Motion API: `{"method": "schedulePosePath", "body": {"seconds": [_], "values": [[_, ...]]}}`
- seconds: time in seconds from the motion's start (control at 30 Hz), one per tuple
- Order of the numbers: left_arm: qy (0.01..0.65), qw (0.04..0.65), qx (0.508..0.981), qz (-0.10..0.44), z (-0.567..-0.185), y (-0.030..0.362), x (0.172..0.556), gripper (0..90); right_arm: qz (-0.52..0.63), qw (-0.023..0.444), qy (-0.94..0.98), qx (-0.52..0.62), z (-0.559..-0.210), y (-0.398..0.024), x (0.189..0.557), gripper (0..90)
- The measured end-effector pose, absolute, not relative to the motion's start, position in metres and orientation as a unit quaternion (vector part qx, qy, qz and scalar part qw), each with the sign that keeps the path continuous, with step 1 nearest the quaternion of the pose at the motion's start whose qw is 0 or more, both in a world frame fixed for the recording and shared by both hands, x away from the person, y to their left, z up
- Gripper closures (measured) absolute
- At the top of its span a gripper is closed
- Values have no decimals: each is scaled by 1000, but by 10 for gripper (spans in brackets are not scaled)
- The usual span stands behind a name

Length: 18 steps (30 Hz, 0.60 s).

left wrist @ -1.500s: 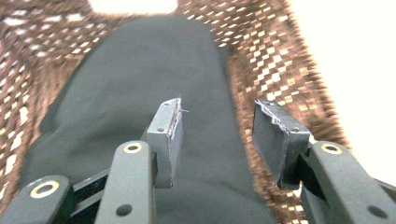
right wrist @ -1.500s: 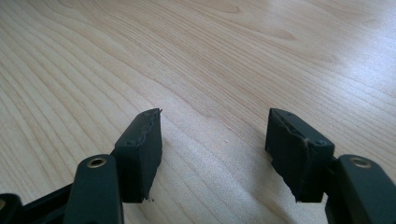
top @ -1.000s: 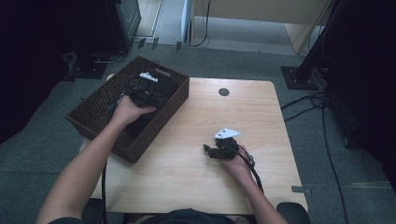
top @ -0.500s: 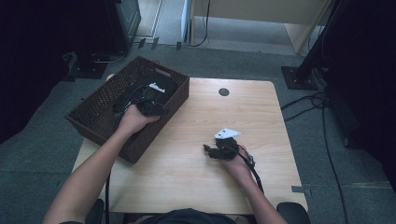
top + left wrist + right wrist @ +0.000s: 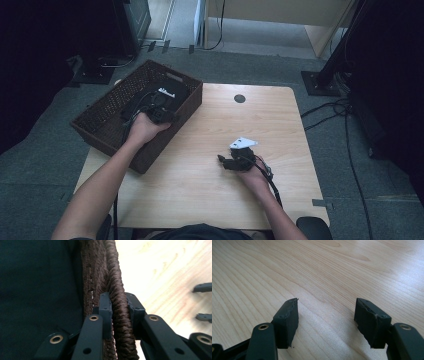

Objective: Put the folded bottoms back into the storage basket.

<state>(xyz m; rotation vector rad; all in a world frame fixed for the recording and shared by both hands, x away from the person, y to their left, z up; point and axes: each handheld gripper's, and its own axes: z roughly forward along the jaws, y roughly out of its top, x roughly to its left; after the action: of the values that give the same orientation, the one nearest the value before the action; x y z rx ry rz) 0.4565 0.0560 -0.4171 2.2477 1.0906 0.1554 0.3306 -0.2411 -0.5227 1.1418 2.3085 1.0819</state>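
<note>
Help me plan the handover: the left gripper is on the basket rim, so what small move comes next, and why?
Probably a short pull or lift of the basket. The left gripper's jaws have just been closing and now pinch its woven rim. The right gripper rests open over the bare table, so it seems free.

lab | carpet floor [image 5: 45, 165] | stand bases [image 5: 320, 82] | trailing cables [image 5: 345, 130]

Wooden table [image 5: 210, 190], grey carpet [image 5: 45, 150]
</note>
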Motion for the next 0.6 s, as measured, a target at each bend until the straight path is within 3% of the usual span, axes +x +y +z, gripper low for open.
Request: {"method": "schedulePosePath", "body": {"seconds": [0.6], "values": [[449, 323, 831, 61, -418, 66, 457, 768, 382, 173, 814, 402, -523, -241, 330, 359]]}}
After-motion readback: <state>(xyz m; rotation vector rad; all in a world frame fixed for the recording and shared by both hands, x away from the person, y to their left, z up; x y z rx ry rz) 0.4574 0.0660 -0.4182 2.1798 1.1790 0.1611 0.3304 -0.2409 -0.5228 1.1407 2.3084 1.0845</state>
